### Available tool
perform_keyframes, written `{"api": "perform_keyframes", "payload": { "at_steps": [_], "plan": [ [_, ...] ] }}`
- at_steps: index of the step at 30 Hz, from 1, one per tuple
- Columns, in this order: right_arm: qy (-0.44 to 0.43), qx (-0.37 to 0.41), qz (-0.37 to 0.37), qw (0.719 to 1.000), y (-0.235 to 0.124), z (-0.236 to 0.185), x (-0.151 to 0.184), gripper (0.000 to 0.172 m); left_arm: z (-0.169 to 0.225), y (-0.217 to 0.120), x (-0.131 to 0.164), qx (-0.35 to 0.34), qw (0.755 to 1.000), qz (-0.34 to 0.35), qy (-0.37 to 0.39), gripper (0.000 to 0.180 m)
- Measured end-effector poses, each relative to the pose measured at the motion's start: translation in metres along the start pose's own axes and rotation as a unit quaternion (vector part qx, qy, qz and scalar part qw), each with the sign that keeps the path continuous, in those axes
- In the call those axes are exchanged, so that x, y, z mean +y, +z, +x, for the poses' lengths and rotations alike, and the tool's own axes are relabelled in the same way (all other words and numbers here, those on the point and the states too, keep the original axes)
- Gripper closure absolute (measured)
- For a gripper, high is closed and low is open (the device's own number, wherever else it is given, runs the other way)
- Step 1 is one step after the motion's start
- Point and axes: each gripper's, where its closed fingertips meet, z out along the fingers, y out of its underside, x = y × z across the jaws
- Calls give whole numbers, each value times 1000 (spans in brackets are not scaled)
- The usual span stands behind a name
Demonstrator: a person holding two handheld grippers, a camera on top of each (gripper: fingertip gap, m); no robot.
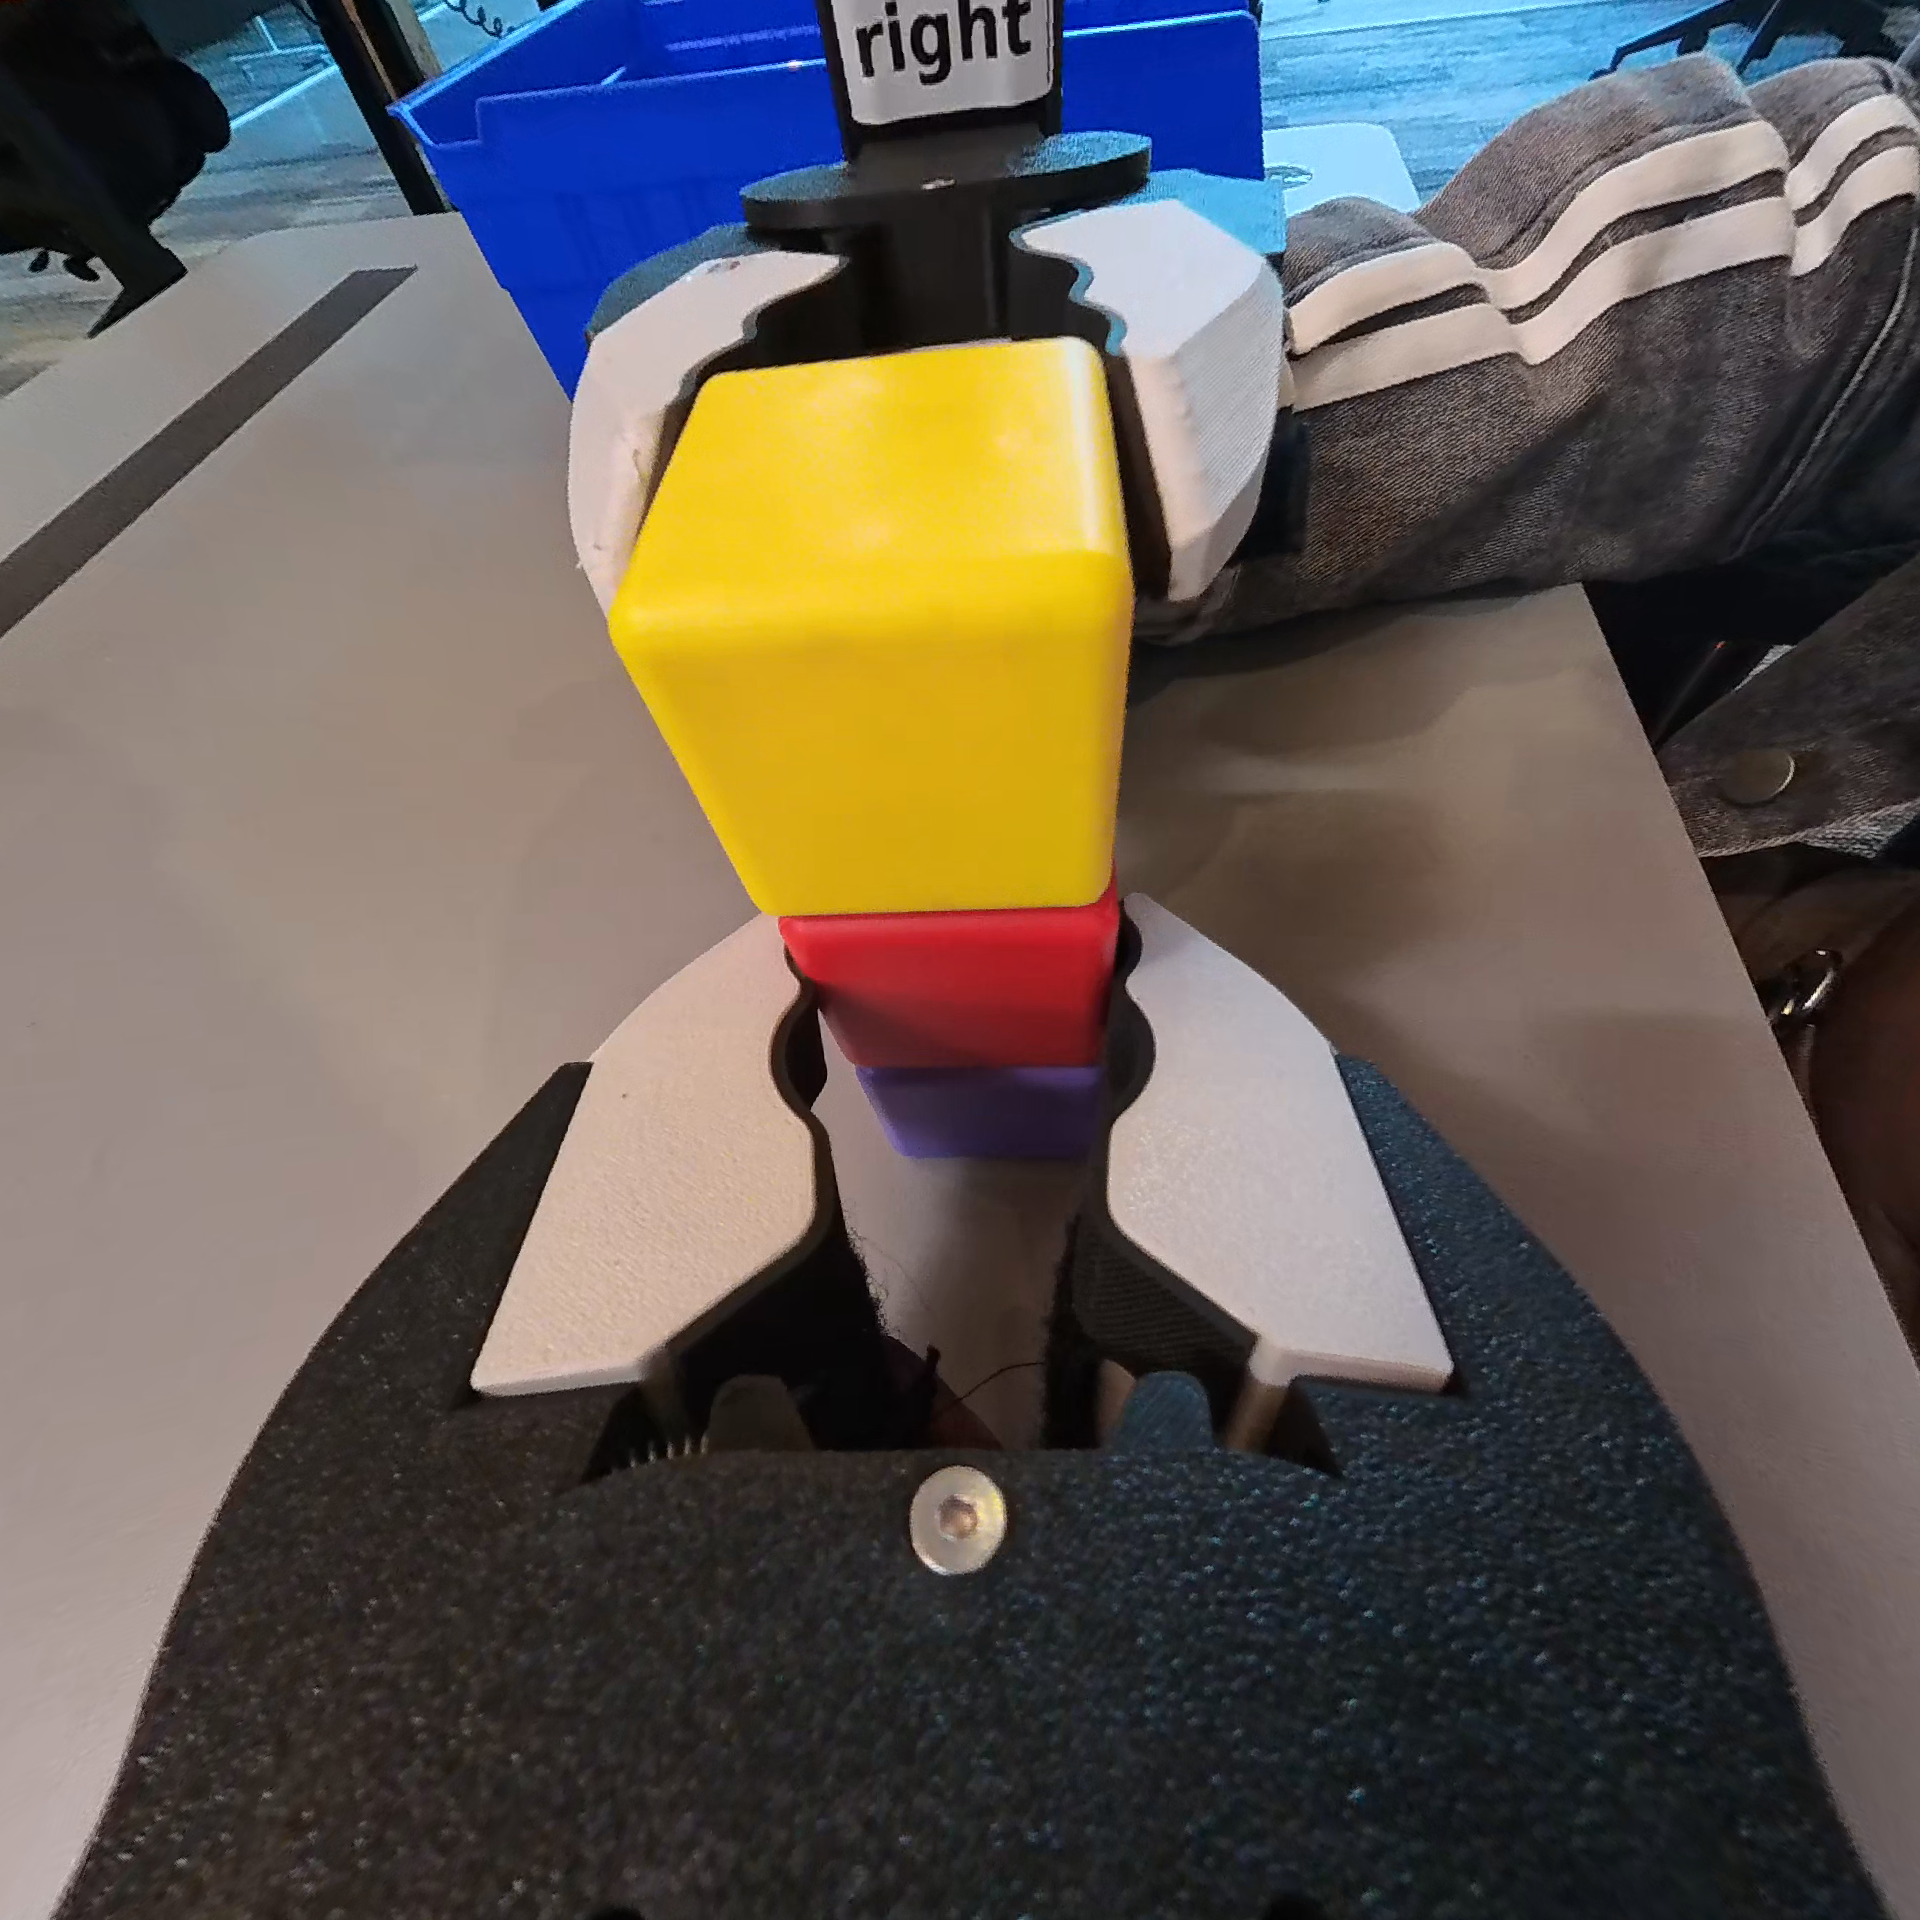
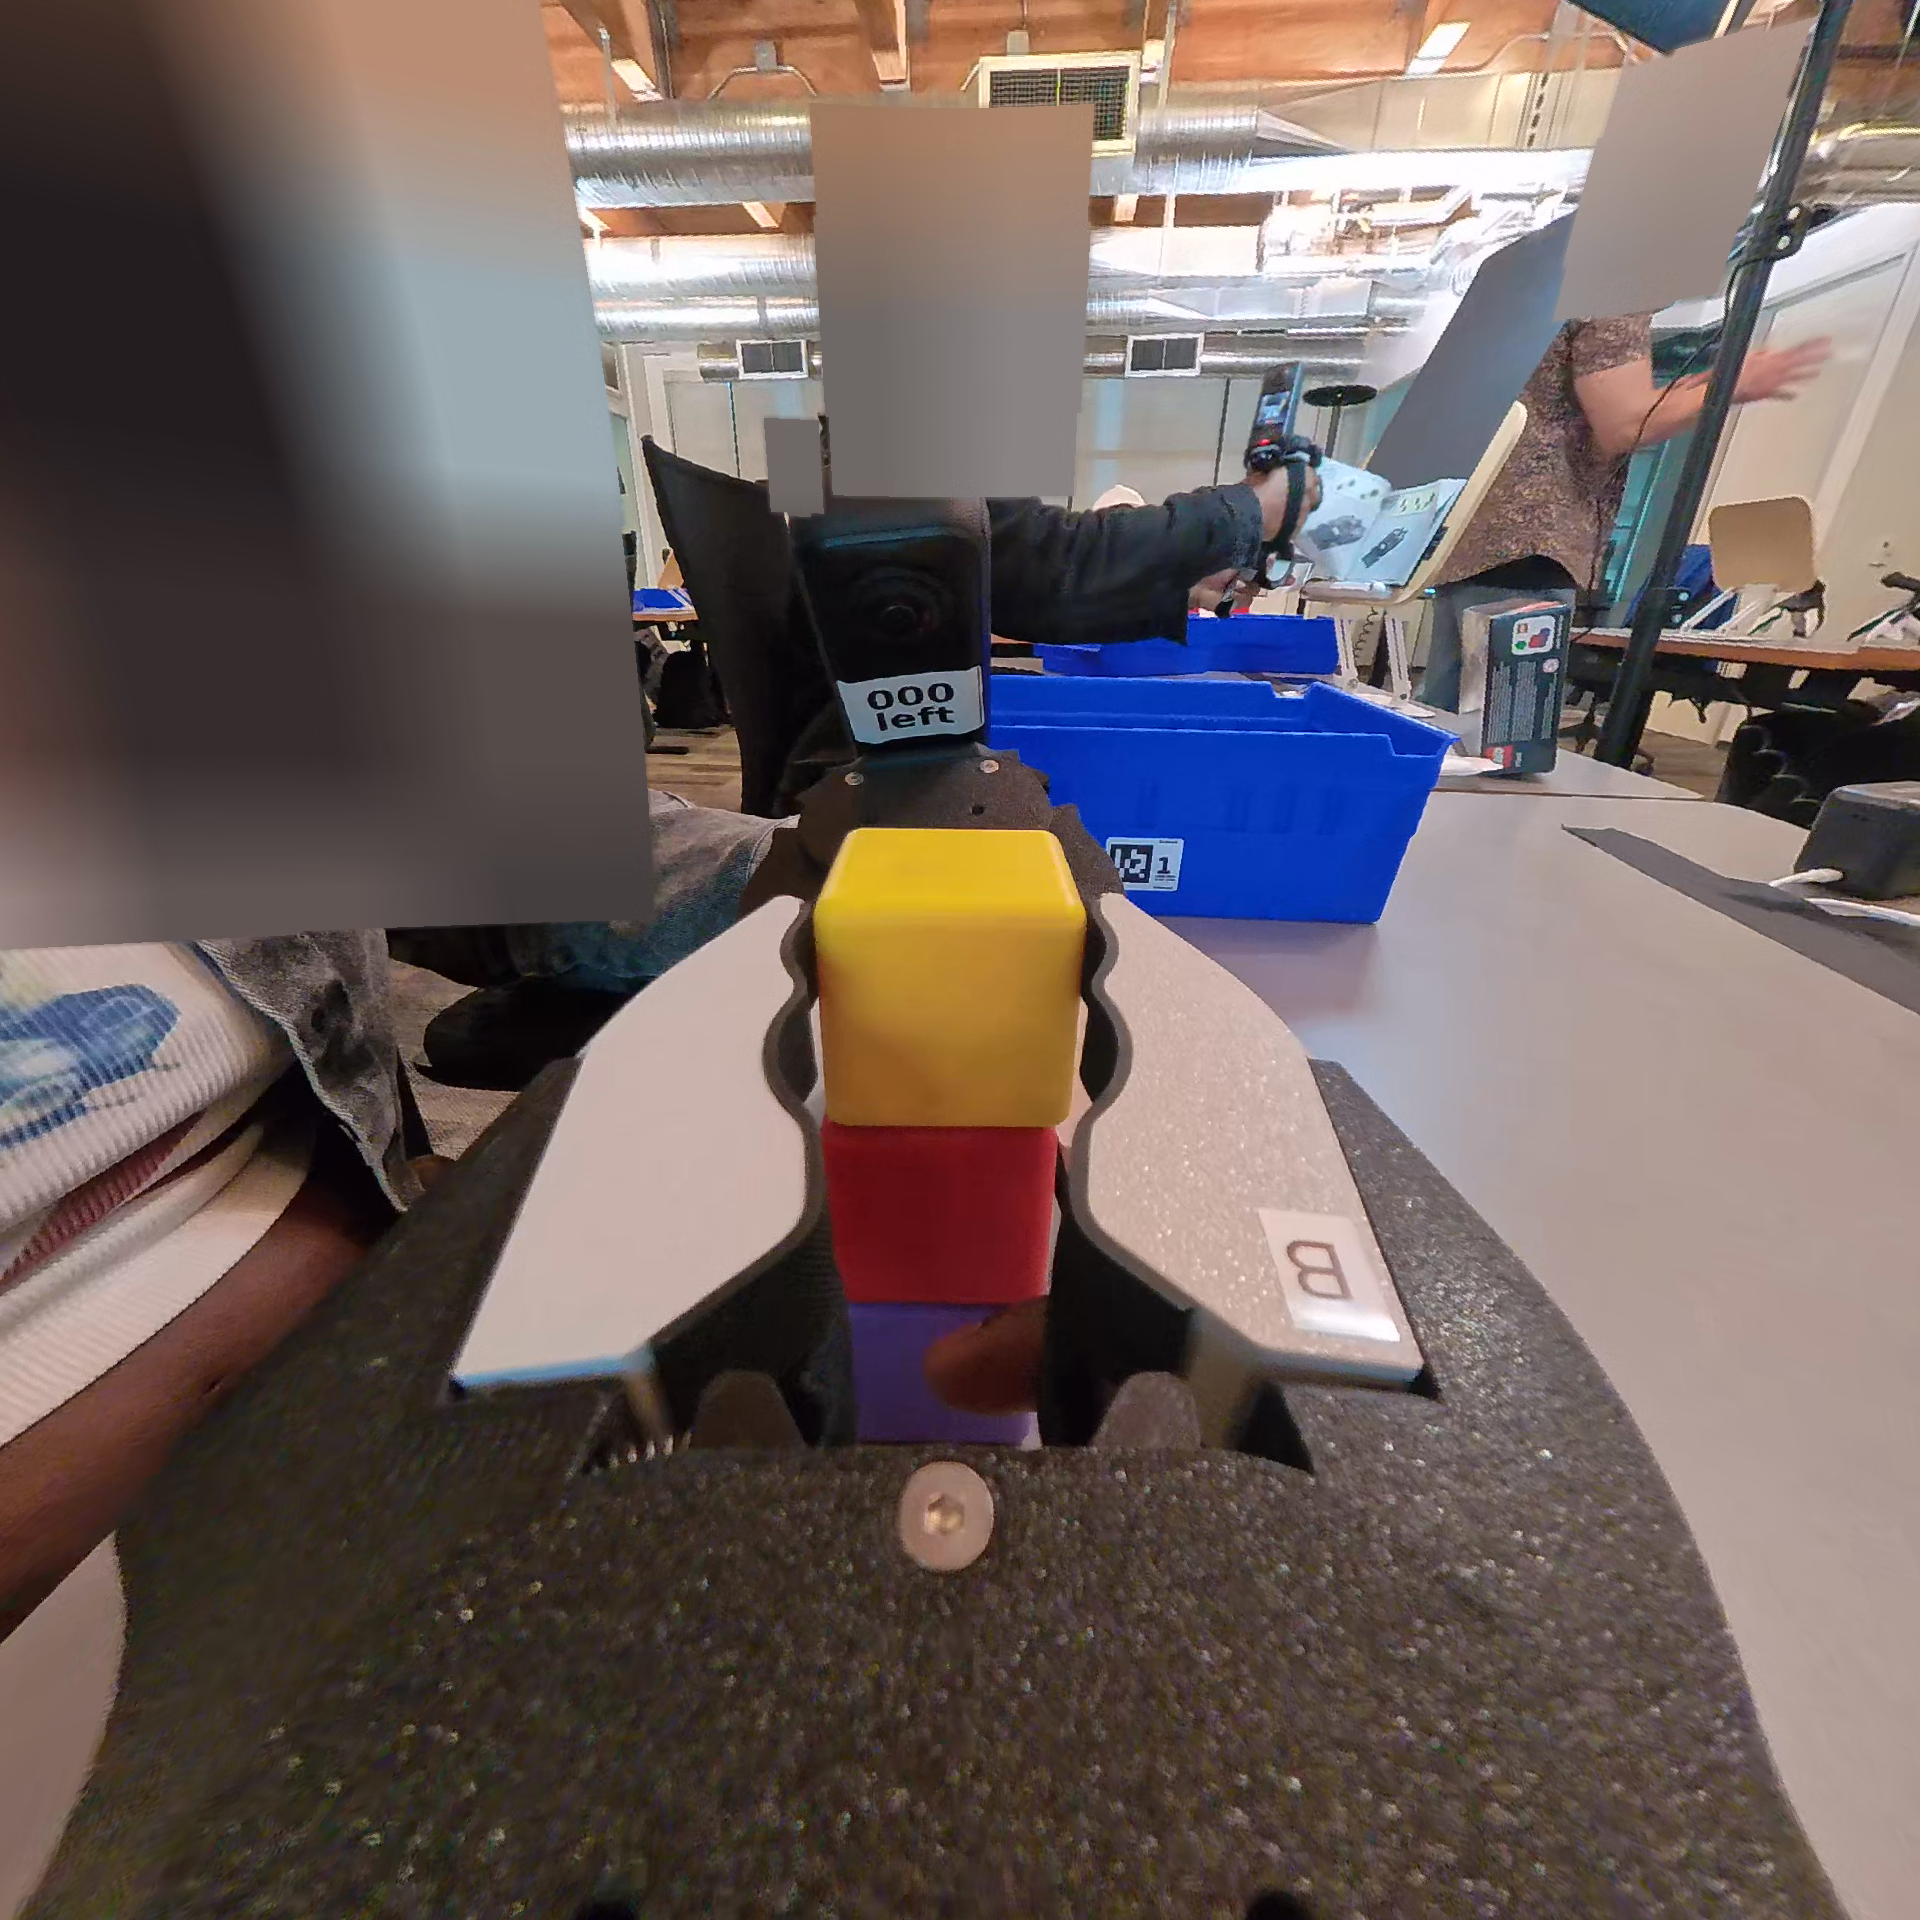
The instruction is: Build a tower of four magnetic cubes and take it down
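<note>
Left wrist view: the left gripper clamps the red cube, at 12 o'clock from the purple cube. Right wrist view: the right gripper clamps the yellow cube topping the tower on the grey table; a blue bin sits at 2 o'clock.

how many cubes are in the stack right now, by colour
yellow cube: 1
red cube: 1
purple cube: 1
total: 3 cubes in view; a fourth does not show in either view
</note>
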Motion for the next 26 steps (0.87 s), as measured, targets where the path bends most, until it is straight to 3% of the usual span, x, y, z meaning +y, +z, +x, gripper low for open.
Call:
{"api": "perform_keyframes", "payload": {
  "at_steps": [7, 12, 15, 19, 22, 24, 26],
  "plan": [
    [5, 8, -3, 1000, -1, 1, -1, 123, 0, 0, 0, 3, 1000, -1, 1, 128],
    [36, 40, 37, 998, -9, 12, -22, 88, -4, -6, -2, -21, 1000, -6, -4, 82],
    [47, 65, 49, 996, -19, 20, -30, 79, -8, -32, -21, -61, 998, 14, -30, 66],
    [38, 84, 73, 993, -31, 24, -43, 67, -3, -106, -56, -114, 992, 25, -40, 70],
    [37, 82, 83, 992, -34, 24, -50, 68, -25, -190, -66, -175, 985, -7, 1, 90],
    [36, 78, 86, 993, -34, 22, -52, 70, -57, -245, -49, -211, 973, -88, 11, 94],
    [34, 75, 82, 993, -33, 21, -51, 71, -94, -291, -12, -223, 955, -194, -17, 98]
  ]
}}
